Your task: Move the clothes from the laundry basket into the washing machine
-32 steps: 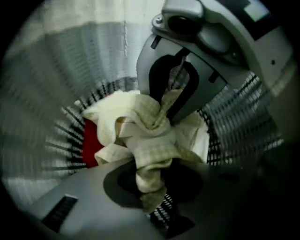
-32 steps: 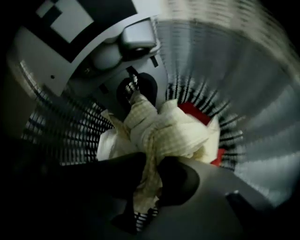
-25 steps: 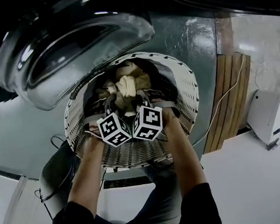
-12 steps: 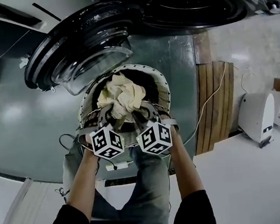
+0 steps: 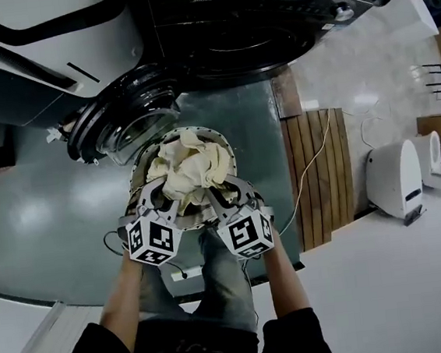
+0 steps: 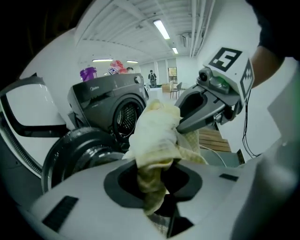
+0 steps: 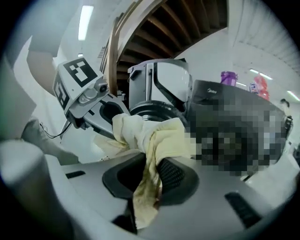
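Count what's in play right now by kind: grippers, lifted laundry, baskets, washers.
grippers: 2, the left gripper and the right gripper, each shut on the bundle
cream cloth bundle: 1 (cannot tell how many pieces are in it)
laundry basket: 1, under the bundle
washing machine: 1, door open
Total: 5

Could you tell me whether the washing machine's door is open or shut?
Open. The door is swung out left of the washing machine, and the left gripper view shows its drum.
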The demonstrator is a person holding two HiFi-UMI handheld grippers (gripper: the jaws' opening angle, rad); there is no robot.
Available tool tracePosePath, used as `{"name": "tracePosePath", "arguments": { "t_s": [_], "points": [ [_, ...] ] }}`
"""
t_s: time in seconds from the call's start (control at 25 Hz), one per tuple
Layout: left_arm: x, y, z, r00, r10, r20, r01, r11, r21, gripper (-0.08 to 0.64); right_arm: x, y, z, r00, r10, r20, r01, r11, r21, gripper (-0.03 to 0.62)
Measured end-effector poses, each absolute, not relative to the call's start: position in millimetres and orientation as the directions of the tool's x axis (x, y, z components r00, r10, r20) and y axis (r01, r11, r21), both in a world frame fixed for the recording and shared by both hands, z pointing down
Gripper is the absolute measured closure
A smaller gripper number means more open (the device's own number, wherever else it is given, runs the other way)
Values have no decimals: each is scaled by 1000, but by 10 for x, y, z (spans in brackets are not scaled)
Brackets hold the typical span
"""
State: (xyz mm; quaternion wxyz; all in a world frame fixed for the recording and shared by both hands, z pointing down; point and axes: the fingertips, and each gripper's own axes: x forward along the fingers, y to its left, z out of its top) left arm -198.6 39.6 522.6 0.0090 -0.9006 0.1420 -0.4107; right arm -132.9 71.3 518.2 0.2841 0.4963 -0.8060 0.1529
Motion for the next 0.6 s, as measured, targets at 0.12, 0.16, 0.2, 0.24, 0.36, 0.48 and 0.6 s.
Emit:
{"name": "tracePosePath", "arguments": {
  "t_s": [0.12, 0.16, 0.2, 0.24, 0.36, 0.48, 0.6],
  "points": [
    [-1821, 405, 4710, 658, -296, 693, -257, -952, -163, 454, -1048, 793, 4710, -319, -769, 554, -911, 410, 44, 509],
    [-1762, 430, 4541, 665, -309, 680, -261, -949, -176, 454, -966, 836, 4554, -311, -784, 538, -917, 396, 48, 508],
    [-1695, 459, 4376, 671, -322, 668, -264, -946, -190, 454, -890, 877, 4399, -301, -798, 522, -922, 384, 54, 509],
    [-1620, 488, 4218, 676, -334, 657, -268, -942, -203, 454, -814, 912, 4248, -290, -811, 507, -927, 370, 62, 509],
    [-1390, 564, 3776, 693, -363, 623, -283, -932, -229, 454, -577, 988, 3798, -253, -851, 461, -945, 319, 70, 508],
    [-1183, 593, 3326, 714, -388, 582, -296, -922, -251, 454, -370, 1002, 3252, -232, -887, 400, -955, 285, 78, 508],
    [-1015, 595, 2901, 737, -406, 541, -304, -913, -272, 454, -192, 1020, 2826, -213, -915, 341, -963, 257, 87, 507]
  ]
}}
